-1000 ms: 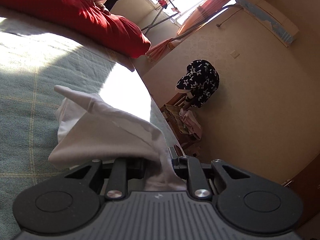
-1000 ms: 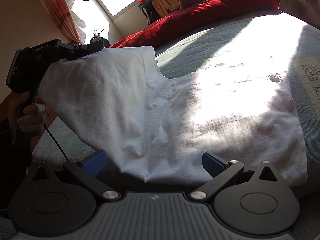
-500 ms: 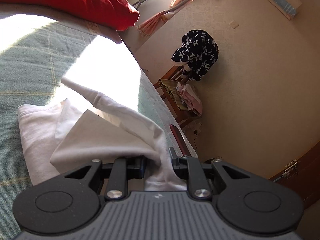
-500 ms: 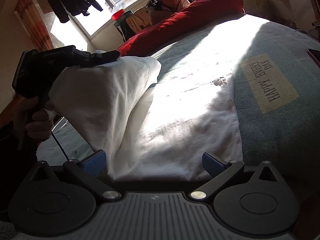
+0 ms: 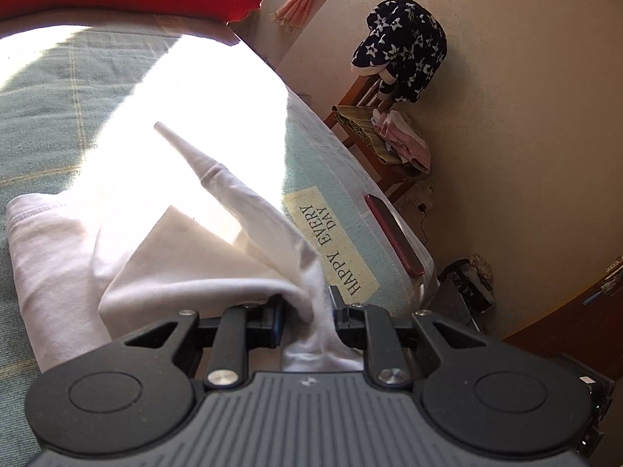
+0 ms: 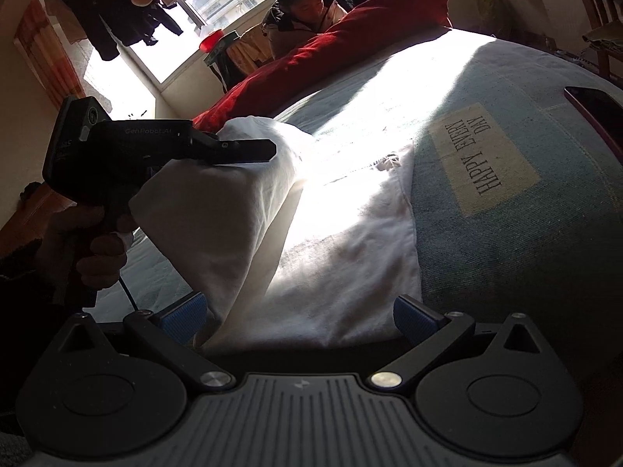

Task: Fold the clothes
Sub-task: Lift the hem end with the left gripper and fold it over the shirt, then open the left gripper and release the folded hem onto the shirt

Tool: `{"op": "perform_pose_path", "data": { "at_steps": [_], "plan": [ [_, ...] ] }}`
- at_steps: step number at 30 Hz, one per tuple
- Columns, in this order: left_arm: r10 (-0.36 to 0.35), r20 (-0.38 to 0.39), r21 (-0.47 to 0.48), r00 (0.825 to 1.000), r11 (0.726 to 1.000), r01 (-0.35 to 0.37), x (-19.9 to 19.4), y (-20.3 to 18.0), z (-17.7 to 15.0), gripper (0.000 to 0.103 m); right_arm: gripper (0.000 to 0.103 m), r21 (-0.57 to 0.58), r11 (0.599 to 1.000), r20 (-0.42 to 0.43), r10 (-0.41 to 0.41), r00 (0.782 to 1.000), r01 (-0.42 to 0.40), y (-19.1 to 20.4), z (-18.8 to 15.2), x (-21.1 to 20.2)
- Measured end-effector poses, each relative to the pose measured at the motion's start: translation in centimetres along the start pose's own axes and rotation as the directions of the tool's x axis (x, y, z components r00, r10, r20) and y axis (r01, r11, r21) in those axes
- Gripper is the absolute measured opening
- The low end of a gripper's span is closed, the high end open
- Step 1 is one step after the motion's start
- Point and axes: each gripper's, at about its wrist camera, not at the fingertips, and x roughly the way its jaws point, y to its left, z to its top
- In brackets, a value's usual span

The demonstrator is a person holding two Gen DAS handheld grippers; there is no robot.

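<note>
A white garment (image 6: 350, 257) lies spread on the bed in bright sun. My left gripper (image 5: 307, 311) is shut on a bunched edge of the white garment (image 5: 194, 272) and holds it lifted, so a fold drapes over the part lying flat. In the right wrist view the left gripper (image 6: 268, 151) shows at the left, held by a hand (image 6: 97, 249), with cloth hanging below it. My right gripper (image 6: 298, 317) stands open at the garment's near edge. Its blue pads (image 6: 183, 317) are wide apart and do not press the cloth.
The bed (image 6: 525, 253) has a teal cover with a "HAPPY EVERY DAY" label (image 6: 483, 159). A red phone (image 5: 393, 233) lies at its edge. A red pillow (image 6: 331, 54) and a person (image 6: 300, 4) are at the far end. A wooden chair with clothes (image 5: 397, 140) stands beside the bed.
My left gripper has carried the held edge across over the flat part, and the lifted fold has narrowed. The right gripper has shifted along the near edge and stayed open.
</note>
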Motion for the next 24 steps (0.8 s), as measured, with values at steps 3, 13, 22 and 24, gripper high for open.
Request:
{"op": "perform_pose_path", "data": {
  "at_steps": [3,13,22,24],
  "plan": [
    [0.046,-0.041,0.042,0.998,0.998,-0.044,1.8,-0.6,-0.3,0.018,0.103,0.006,1.0,-0.001,-0.011,1.0,0.011,-0.3,-0.1,-0.1],
    [0.121,-0.116,0.123,0.986,0.987,-0.106,5.0,-2.2,-0.7,0.041,0.103,0.018,0.999,0.007,-0.042,0.999,0.042,-1.1,-0.4,-1.1],
    [0.207,-0.148,0.283,0.967,0.946,-0.159,6.1,-5.7,-0.5,0.066,0.103,0.023,0.999,0.009,-0.045,0.999,0.045,-1.5,-0.6,-1.3],
    [0.216,-0.147,0.321,0.965,0.934,-0.16,6.4,-6.4,-0.6,0.071,0.103,0.026,0.999,0.012,-0.048,0.999,0.047,-1.6,-0.6,-1.3]
  ]
}}
